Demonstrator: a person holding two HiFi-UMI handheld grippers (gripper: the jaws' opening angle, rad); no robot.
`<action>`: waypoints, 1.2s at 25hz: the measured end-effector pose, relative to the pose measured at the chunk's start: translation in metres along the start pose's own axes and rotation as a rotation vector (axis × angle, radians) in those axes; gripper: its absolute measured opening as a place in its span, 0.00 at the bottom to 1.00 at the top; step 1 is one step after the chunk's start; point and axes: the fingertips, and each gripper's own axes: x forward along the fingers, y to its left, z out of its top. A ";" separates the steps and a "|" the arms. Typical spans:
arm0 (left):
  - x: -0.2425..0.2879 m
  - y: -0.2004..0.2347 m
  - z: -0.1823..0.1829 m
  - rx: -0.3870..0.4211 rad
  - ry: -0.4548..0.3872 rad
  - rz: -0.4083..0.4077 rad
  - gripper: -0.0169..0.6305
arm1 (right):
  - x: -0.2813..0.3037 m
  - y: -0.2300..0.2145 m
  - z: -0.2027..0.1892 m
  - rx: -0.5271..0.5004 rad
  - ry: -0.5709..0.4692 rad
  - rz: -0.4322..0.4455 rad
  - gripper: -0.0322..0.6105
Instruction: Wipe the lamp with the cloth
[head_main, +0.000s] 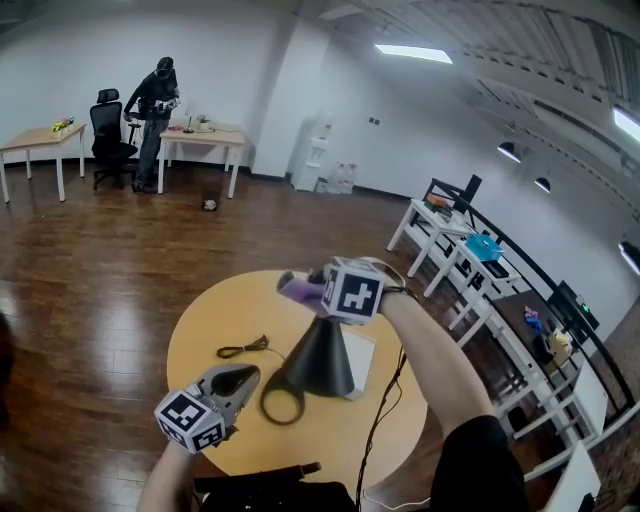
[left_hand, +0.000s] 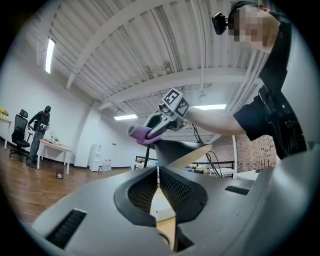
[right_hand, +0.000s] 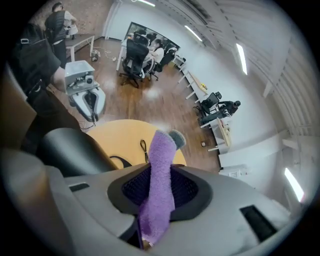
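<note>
Purple cloth (right_hand: 159, 186) is clamped between the pads of your right gripper (head_main: 298, 284). Its jaws stand partly apart around the folded towelling, and a grey-tipped end sticks out past them. You hold that gripper tilted down over the narrow top of the black cone lamp (head_main: 320, 358), and the left gripper view shows the cloth at that top. Whether the cloth actually presses on the lamp, I cannot tell.

The lamp stands upright near the middle of the round wooden table (head_main: 205, 325), on a white pad (head_main: 362, 352). A black ring (head_main: 283, 402) lies against its near side. A loose black cable (head_main: 245, 348) lies on the tabletop to the lamp's left, apart from it.

Your left gripper (head_main: 246, 378) is low over the near part of the table, just beside the ring and pointing towards the lamp. Its fingers are pressed together with nothing between them.

Across the room another person (head_main: 152, 100) stands at a desk (head_main: 205, 140), with an office chair (head_main: 108, 128) beside them. White desks (head_main: 440, 232) line the right wall.
</note>
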 end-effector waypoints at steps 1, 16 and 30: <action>0.000 0.000 -0.001 -0.001 0.004 -0.004 0.04 | -0.004 0.008 0.002 0.002 -0.017 0.014 0.21; -0.014 -0.008 -0.006 -0.027 0.058 -0.073 0.04 | -0.061 0.114 0.037 0.062 -0.303 0.003 0.21; -0.012 -0.015 -0.004 -0.057 0.071 -0.119 0.04 | -0.085 0.148 0.046 0.073 -0.372 -0.009 0.21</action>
